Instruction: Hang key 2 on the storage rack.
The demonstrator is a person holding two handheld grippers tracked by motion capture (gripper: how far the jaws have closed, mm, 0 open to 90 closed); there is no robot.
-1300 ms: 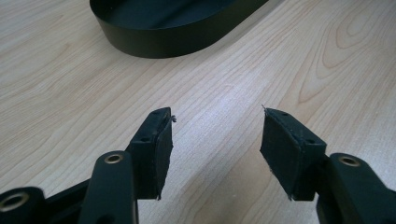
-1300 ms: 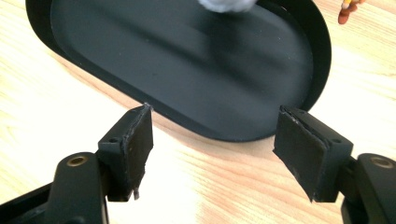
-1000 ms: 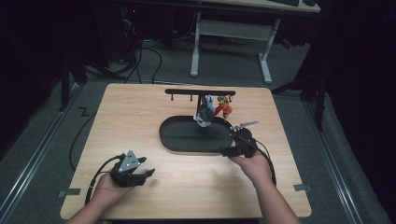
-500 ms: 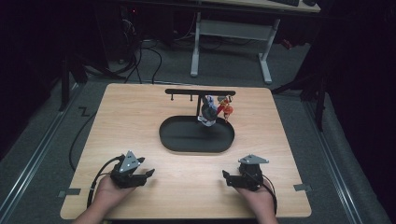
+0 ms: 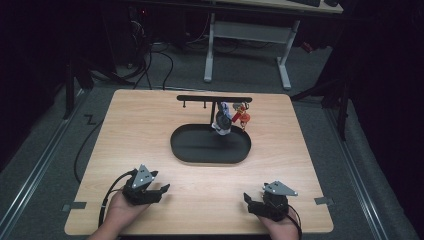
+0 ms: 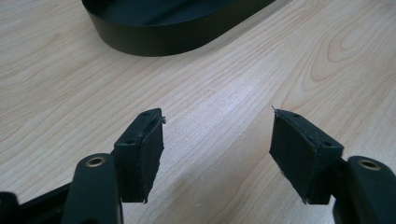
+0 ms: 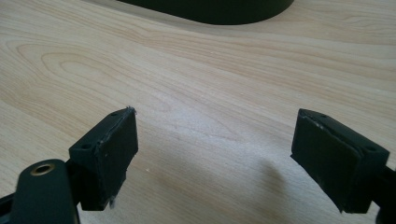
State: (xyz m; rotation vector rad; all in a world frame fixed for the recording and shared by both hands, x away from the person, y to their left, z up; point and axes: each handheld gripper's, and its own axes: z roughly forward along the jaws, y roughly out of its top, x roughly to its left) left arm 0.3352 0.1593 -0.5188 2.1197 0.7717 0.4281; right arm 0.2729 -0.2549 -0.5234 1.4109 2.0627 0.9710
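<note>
1. State: both hand-held grippers sit low at the near edge of the bench (image 5: 150, 125), well apart from the work. Left hand-held gripper (image 5: 155, 191): jaws have just been opening, nothing between them, bare wood under the pads (image 6: 140, 156). Right hand-held gripper (image 5: 250, 202): jaws wide apart, empty too.
2. Work items: stand (image 5: 214, 100) with black oval tray (image 5: 190, 150) as its base, mid-bench. Two small charms hang from the crossbar's right half: grey one (image 5: 222, 120) beside the post, red one (image 5: 243, 117) just right of it. Left hooks look bare.
3. Looks like a rest pose between steps; charm work likely next, judging by layout.
4. To do it well: go in w/ right gripper, it's nearer the charms. Keep the left parked or use it to steady the tray rim.
5. Come in from above the tray, not across the bar, so the jaws don't knock the stand.
6. Take one charm only; they hang close, nearly touching. Grip the body, not the loop, then lift up off the hook before pulling away.
7. Risk: charms swing, stand is light. Slow close.
</note>
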